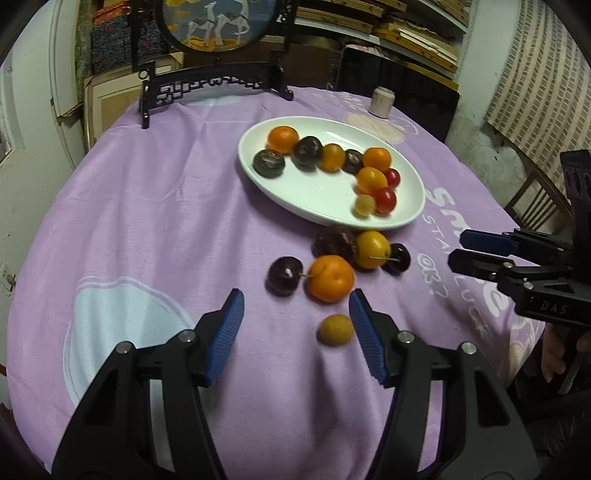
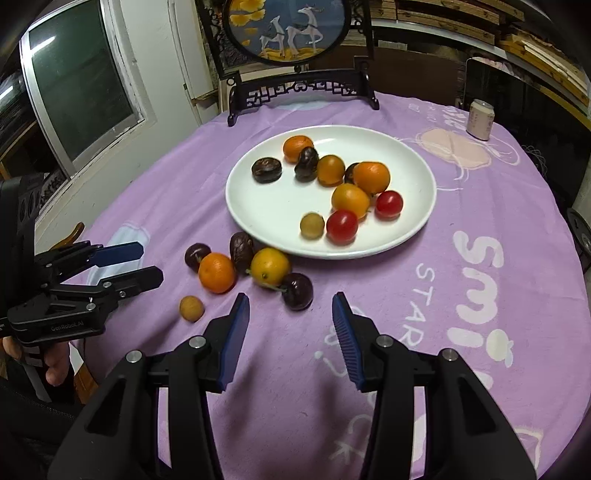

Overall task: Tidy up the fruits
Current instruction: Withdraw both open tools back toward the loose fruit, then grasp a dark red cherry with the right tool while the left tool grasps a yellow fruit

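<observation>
Your left gripper point(image 1: 297, 308) hangs above the purple tablecloth point(image 1: 147, 206) with its jaws partly apart and nothing between the pads. A small tan round fruit point(image 1: 335, 329) lies on the cloth just beside the inner face of the gripper's right-hand finger; whether it touches the pad cannot be told.

Your right gripper point(image 2: 290, 308) also stands partly apart and empty, its jaws narrower than those of the left. A dark cherry point(image 2: 297, 291) lies on the cloth just ahead of its fingertips, slightly toward the left-hand finger.

The task's fruits lie in 2 groups:

1. On the white plate point(image 2: 413, 229): 2 red cherry tomatoes point(image 2: 342, 226), several orange fruits point(image 2: 371, 177), dark wrinkled fruits point(image 2: 266, 170) and 1 small tan fruit point(image 2: 312, 225). They lie mainly across the plate's far and right-hand parts.
2. On the cloth at the plate's near rim: an orange mandarin point(image 1: 330, 278), a yellow-orange fruit point(image 1: 373, 249), a dark wrinkled fruit point(image 1: 335, 242) and 2 dark cherries point(image 1: 285, 275), packed close together, several touching. The tan fruit lies apart, nearer to you.

A pale can point(image 2: 480, 120) stands upright at the table's far right. A dark carved stand with a round picture point(image 2: 290, 29) stands at the far edge.
</observation>
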Motion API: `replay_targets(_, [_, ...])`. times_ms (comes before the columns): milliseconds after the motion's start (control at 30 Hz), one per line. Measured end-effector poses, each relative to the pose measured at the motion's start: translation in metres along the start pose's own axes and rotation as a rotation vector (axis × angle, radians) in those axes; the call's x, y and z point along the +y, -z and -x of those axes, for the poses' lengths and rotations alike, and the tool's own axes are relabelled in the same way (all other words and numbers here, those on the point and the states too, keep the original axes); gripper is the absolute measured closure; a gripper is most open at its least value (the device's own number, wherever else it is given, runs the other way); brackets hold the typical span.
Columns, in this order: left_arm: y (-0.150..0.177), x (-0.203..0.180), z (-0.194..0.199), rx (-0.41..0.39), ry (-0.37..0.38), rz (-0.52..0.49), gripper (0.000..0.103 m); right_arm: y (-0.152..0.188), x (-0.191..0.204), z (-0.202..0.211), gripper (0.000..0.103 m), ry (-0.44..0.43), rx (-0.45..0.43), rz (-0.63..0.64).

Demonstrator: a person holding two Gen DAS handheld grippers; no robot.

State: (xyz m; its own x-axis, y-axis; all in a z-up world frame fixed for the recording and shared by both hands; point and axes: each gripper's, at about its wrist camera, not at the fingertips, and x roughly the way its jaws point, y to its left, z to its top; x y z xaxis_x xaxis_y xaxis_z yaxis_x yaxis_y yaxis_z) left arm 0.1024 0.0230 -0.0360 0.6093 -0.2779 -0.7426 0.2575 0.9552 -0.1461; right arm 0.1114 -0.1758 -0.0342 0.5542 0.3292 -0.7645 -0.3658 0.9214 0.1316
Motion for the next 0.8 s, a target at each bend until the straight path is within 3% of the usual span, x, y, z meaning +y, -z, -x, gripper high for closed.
replay_targets(333, [0.009,-0.006,-0.002,0.04,0.035,-0.007,0.036,-0.005,0.01,-0.061,0.05,0.041,0.093,0.052])
replay_targets(367, [0.01,-0.005,-0.003,0.045,0.038,-0.004,0.036,-0.005,0.01,-0.067,0.058,0.054,0.095,0.059])
replay_targets(400, [0.011,-0.005,-0.003,0.048,0.04,-0.002,0.036,-0.005,0.009,-0.075,0.076,0.068,0.11,0.068])
replay_targets(433, [0.012,-0.004,-0.004,0.054,0.043,0.001,0.036,-0.005,0.009,-0.078,0.076,0.075,0.12,0.068])
replay_targets(533, [0.012,-0.005,-0.006,0.066,0.051,0.006,0.036,-0.005,0.007,-0.067,0.076,0.044,0.096,0.065])
replay_targets(733, [0.011,-0.015,-0.023,0.115,0.092,-0.012,0.04,0.002,-0.008,-0.032,0.076,0.066,0.039,0.019])
replay_targets(800, [0.012,-0.018,-0.032,0.142,0.095,-0.012,0.051,0.007,-0.015,-0.024,0.076,0.071,0.034,0.001])
